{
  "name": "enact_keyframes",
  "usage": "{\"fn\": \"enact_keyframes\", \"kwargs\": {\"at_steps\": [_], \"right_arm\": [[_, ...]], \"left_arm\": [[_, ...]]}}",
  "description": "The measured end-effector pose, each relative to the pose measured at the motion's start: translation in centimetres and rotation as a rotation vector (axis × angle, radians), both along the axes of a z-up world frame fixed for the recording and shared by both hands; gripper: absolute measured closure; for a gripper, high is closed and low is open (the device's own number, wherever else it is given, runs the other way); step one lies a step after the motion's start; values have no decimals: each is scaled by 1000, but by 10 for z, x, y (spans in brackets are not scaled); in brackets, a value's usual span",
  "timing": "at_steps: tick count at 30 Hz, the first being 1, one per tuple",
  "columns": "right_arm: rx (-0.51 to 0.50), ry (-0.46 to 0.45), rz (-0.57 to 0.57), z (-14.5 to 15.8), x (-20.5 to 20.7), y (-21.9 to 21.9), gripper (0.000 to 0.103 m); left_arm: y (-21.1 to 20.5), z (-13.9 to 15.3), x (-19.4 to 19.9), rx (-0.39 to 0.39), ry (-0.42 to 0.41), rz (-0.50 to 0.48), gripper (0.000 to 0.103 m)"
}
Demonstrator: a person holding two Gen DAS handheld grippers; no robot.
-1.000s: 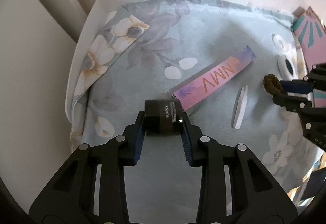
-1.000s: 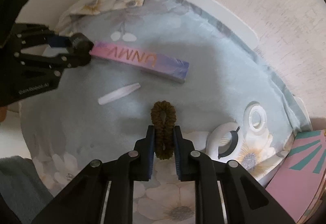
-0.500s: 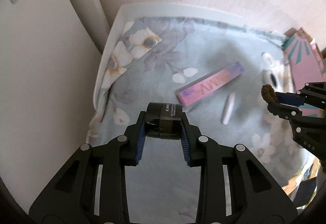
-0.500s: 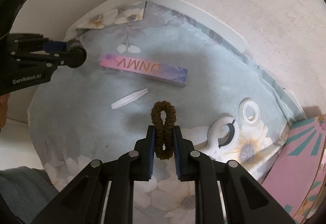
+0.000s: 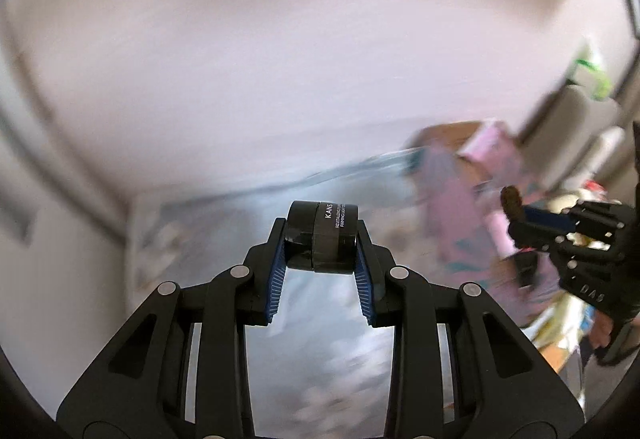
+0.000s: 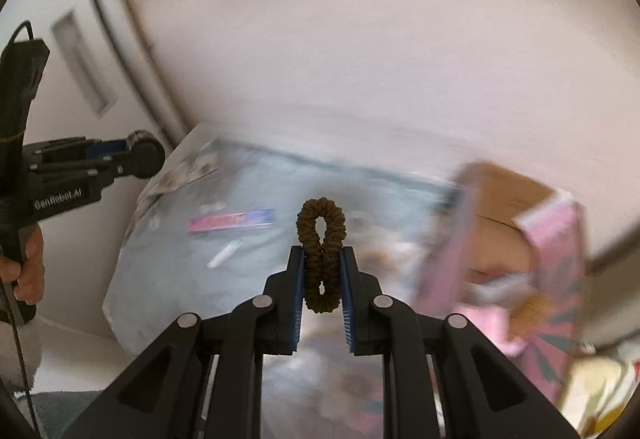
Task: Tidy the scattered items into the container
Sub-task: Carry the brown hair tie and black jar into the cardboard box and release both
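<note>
Both wrist views look down — sharing the floral cloth (image 5: 320, 359).

A small black jar (image 5: 322, 237) hangs lifted, clamped sideways. A brown scrunchie (image 6: 321, 254) is pinched upright. The pink cardboard box (image 6: 520, 239) stands open at right.

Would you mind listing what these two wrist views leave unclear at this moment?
- Box, right wrist view: motion blur hides its contents; the left wrist view is no sharper.
- Pink carton on the cloth: lettering smeared.
- White stick: too blurred to identify.
- Jar in the left gripper: small print unreadable; fingers cover its sides.
- Scrunchie in the right gripper: lower part hidden by the pads.
</note>
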State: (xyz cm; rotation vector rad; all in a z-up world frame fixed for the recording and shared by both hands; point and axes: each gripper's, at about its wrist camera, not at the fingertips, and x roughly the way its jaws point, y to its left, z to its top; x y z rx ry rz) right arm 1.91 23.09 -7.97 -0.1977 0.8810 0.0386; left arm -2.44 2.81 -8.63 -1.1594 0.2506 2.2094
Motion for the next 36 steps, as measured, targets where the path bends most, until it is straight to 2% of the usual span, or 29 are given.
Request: {"fn": "enact_keyframes", "kwargs": {"at_steps": [3, 8, 14, 20, 24, 30, 31, 32, 33, 34, 36], "right_arm": [[34, -42, -91, 27, -32, -40, 87], [39, -63, -229, 28, -65, -91, 87], [69, -15, -316, 2, -92, -128, 87], [94, 52, -310, -23, -106, -147, 87], [85, 83, -294, -33, -104, -156, 87], [70, 81, -273, -28, -100, -166, 87], [72, 78, -268, -28, -100, -168, 86], [80, 74, -259, -27, -100, -169, 83], [85, 70, -254, -26, -99, -170, 71], [78, 59, -263, -24, -99, -171, 54], [64, 35, -270, -20, -100, -172, 45]], "left_arm": [[52, 9, 16, 33, 7, -112, 75], [135, 2, 50, 38, -27, -272, 75], [207, -49, 93, -54, -86, -403, 75], [237, -94, 111, -166, -115, -438, 75], [240, -100, 108, -170, -133, -412, 75], [243, -96, 104, -147, -128, -393, 75], [242, -91, 104, -125, -129, -392, 63], [242, -87, 104, -116, -130, -389, 25], [242, -82, 103, -112, -117, -376, 5], [239, -76, 102, -95, -88, -364, 2], [232, -65, 102, -69, -29, -346, 1]]}}
